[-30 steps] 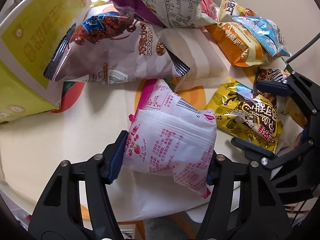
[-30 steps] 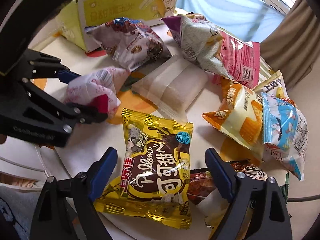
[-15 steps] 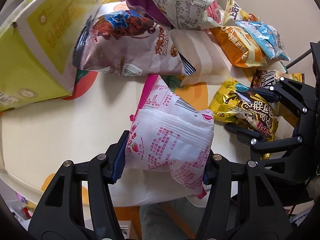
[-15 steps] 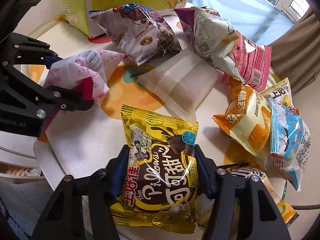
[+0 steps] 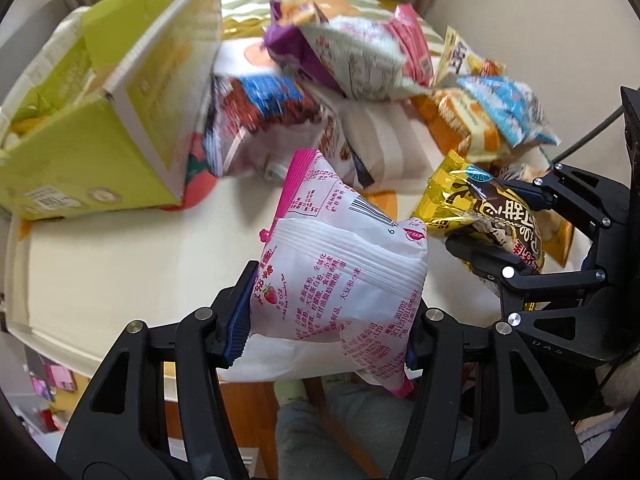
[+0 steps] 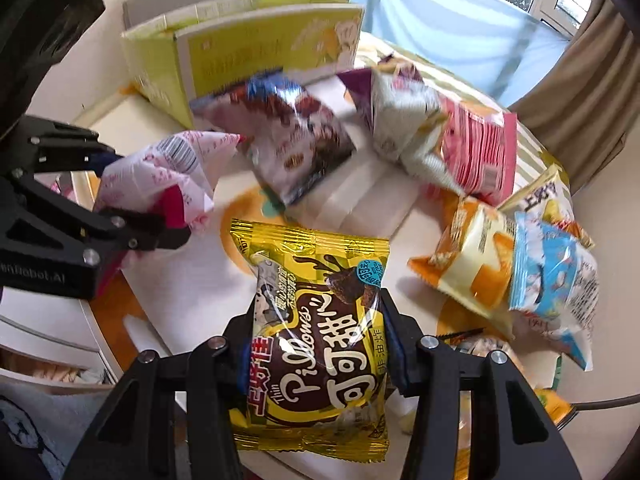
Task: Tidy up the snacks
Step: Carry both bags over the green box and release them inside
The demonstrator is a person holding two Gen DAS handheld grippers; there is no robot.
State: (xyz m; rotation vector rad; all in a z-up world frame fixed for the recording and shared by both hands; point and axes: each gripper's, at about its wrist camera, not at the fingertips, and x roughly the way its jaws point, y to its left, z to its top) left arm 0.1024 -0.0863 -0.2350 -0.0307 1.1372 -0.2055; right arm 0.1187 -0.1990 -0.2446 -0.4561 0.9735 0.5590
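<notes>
- Left tongs (image 5: 332, 320): pinching a white-and-pink packet (image 5: 340, 272) across its lower half, one pad on each side edge. The packet hangs clear of the bench (image 5: 120, 264), its pink sealed edge pointing away from the camera. A grip by the sides leaves the sealed ends free, so the packet can be let go cleanly.
- Right tongs (image 6: 316, 344): the jaws have just been closing and now press on a yellow packet (image 6: 316, 328), one pad against each side edge. Its printed face is towards the camera; whether its lower edge touches the bench cannot be told.
- Both views show the other tool: the right tongs with the yellow packet appear at the right edge of the left wrist view, and the left tongs with the white-and-pink packet at the left of the right wrist view. The two loads are near each other but apart.
- Yellow-green box (image 6: 224, 52): stands open at the far side of the bench, its flaps up. It is judged the likely place for the snacks.
- Loose snacks: a brown-and-white packet (image 6: 292, 140) lies just in front of the box, with a purple-and-white bag (image 6: 400, 120), an orange packet (image 6: 472, 264) and a blue packet (image 6: 552, 272) to the right, some overlapping.
- Judgement: two packets are in hand; most of the sorting remains.
</notes>
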